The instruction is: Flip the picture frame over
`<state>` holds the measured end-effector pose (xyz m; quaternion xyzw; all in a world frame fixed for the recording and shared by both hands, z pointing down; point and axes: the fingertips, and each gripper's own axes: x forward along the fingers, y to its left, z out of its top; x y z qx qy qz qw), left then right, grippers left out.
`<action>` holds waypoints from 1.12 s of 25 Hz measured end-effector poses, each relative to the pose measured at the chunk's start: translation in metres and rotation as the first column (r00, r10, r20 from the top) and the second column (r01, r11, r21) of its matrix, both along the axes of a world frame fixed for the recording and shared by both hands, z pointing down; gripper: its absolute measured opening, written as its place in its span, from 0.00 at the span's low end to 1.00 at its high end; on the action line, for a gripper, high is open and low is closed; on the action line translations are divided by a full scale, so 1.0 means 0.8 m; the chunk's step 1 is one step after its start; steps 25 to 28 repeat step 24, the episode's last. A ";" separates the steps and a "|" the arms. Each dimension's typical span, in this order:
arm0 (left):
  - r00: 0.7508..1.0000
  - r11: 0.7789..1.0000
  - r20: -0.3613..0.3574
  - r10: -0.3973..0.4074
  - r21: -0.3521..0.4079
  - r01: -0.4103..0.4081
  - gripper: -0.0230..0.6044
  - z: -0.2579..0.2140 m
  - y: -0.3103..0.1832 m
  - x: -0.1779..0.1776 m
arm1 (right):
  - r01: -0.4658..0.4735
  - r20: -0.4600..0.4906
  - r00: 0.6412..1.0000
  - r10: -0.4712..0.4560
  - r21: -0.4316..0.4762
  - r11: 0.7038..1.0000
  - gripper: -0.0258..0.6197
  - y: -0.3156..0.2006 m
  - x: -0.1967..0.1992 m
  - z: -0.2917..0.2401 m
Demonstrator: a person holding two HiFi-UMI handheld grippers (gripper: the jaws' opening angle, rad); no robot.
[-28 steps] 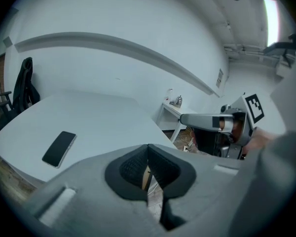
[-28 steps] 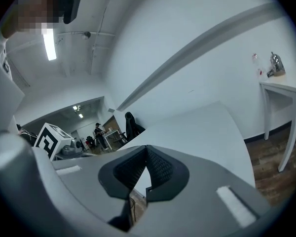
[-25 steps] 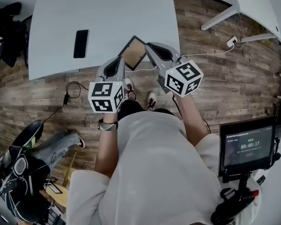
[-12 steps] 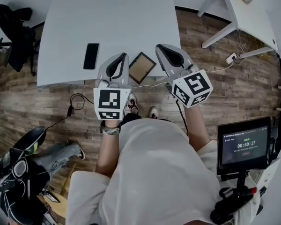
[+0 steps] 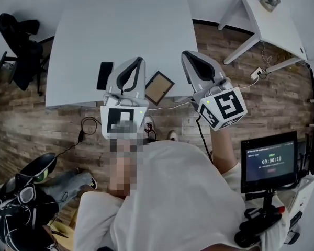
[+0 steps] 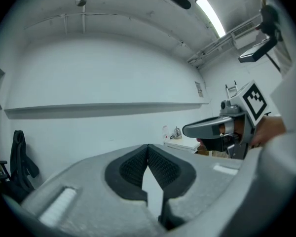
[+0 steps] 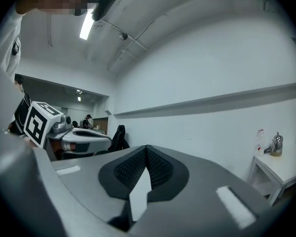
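The picture frame (image 5: 159, 88) lies flat near the front edge of the pale grey table (image 5: 125, 20), with a thin black rim around a brown panel. Neither gripper touches it. My left gripper (image 5: 136, 61) hovers just left of the frame, high above the table, shut and empty. My right gripper (image 5: 188, 55) hovers just right of the frame, also shut and empty. In the left gripper view the jaws (image 6: 148, 147) meet at the tips and point level at a white wall. The right gripper view shows its jaws (image 7: 147, 148) closed the same way, with nothing between them.
A black phone (image 5: 105, 75) lies on the table left of the left gripper. A black chair (image 5: 18, 41) stands at the table's far left. A white side table (image 5: 272, 20) stands at the upper right. A timer screen (image 5: 269, 163) is at the lower right. Cables run across the wooden floor (image 5: 52, 114).
Both grippers have risen from below the table edge to either side of the frame, rolling as they came up. The frame has stayed on the table.
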<state>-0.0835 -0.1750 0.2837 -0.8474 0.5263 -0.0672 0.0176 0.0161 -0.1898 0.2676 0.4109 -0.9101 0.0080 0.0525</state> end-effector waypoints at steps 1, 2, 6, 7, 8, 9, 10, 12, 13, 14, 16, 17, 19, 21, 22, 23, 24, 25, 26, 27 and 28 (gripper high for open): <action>1.000 1.000 -0.001 0.002 0.006 -0.002 0.04 -0.003 -0.001 0.000 | -0.003 -0.007 1.000 0.003 0.003 1.000 0.04 -0.001 0.000 -0.001; 1.000 1.000 -0.002 0.004 0.009 -0.004 0.04 -0.004 -0.001 0.000 | -0.006 -0.015 1.000 0.006 0.005 1.000 0.04 -0.001 0.001 -0.001; 1.000 1.000 -0.002 0.008 0.009 -0.008 0.04 -0.002 -0.002 0.003 | -0.015 -0.034 0.999 0.015 0.007 1.000 0.04 -0.003 0.003 0.001; 1.000 1.000 -0.003 0.008 0.008 -0.008 0.04 -0.001 -0.003 0.004 | -0.016 -0.035 0.999 0.016 0.007 1.000 0.04 -0.004 0.004 0.001; 1.000 1.000 -0.005 0.008 0.006 -0.008 0.04 0.000 -0.004 0.004 | -0.017 -0.038 0.999 0.017 0.008 1.000 0.04 -0.004 0.005 0.000; 1.000 1.000 -0.005 0.009 0.005 -0.009 0.04 0.000 -0.004 0.005 | -0.017 -0.042 0.999 0.017 0.011 1.000 0.04 -0.004 0.005 0.000; 1.000 1.000 -0.005 0.011 0.004 -0.011 0.04 0.001 -0.004 0.005 | -0.016 -0.047 0.999 0.016 0.014 1.000 0.04 -0.004 0.005 -0.001; 1.000 1.000 -0.002 0.012 0.002 -0.012 0.04 0.003 -0.004 0.006 | -0.013 -0.053 0.998 0.014 0.019 1.000 0.04 -0.003 0.005 -0.001; 1.000 1.000 0.000 0.013 0.002 -0.013 0.04 0.004 -0.004 0.006 | -0.012 -0.054 0.998 0.013 0.020 1.000 0.04 -0.003 0.005 -0.001; 1.000 1.000 0.002 0.013 0.001 -0.013 0.04 0.004 -0.005 0.006 | -0.011 -0.054 0.998 0.012 0.021 1.000 0.04 -0.003 0.005 -0.001; 1.000 1.000 0.007 0.014 0.001 -0.014 0.04 0.006 -0.006 0.006 | -0.011 -0.050 0.999 0.012 0.022 1.000 0.04 -0.004 0.004 0.001; 1.000 1.000 0.009 0.014 0.000 -0.014 0.04 0.007 -0.006 0.006 | -0.009 -0.050 0.999 0.010 0.022 1.000 0.04 -0.004 0.004 0.001; 1.000 1.000 0.013 0.013 0.001 -0.013 0.04 0.007 -0.005 0.007 | -0.003 -0.051 0.999 0.004 0.026 1.000 0.04 -0.003 0.004 0.002; 1.000 1.000 0.017 0.011 0.005 -0.011 0.04 0.005 -0.002 0.009 | 0.005 -0.052 0.999 -0.003 0.031 1.000 0.04 0.000 0.004 0.000; 1.000 1.000 0.018 0.010 0.007 -0.010 0.04 0.003 -0.001 0.010 | 0.008 -0.052 0.999 -0.006 0.034 0.999 0.04 0.001 0.005 -0.002; 1.000 1.000 0.018 0.008 0.009 -0.009 0.04 0.001 0.001 0.011 | 0.012 -0.053 0.999 -0.010 0.036 0.999 0.04 0.002 0.005 -0.004; 1.000 1.000 0.018 0.007 0.011 -0.007 0.04 -0.001 0.002 0.012 | 0.015 -0.053 0.999 -0.013 0.039 0.999 0.04 0.003 0.005 -0.006; 1.000 1.000 0.018 0.007 0.011 -0.007 0.04 -0.001 0.002 0.012 | 0.015 -0.053 0.999 -0.013 0.039 0.999 0.04 0.003 0.005 -0.006; 1.000 1.000 0.018 0.007 0.011 -0.007 0.04 -0.001 0.002 0.012 | 0.015 -0.053 0.999 -0.013 0.039 0.999 0.04 0.003 0.005 -0.006; 1.000 1.000 0.018 0.007 0.011 -0.007 0.04 -0.001 0.002 0.012 | 0.015 -0.053 0.999 -0.013 0.039 0.999 0.04 0.003 0.005 -0.006; 1.000 1.000 0.018 0.007 0.011 -0.007 0.04 -0.001 0.002 0.012 | 0.015 -0.053 0.999 -0.013 0.039 0.999 0.04 0.003 0.005 -0.006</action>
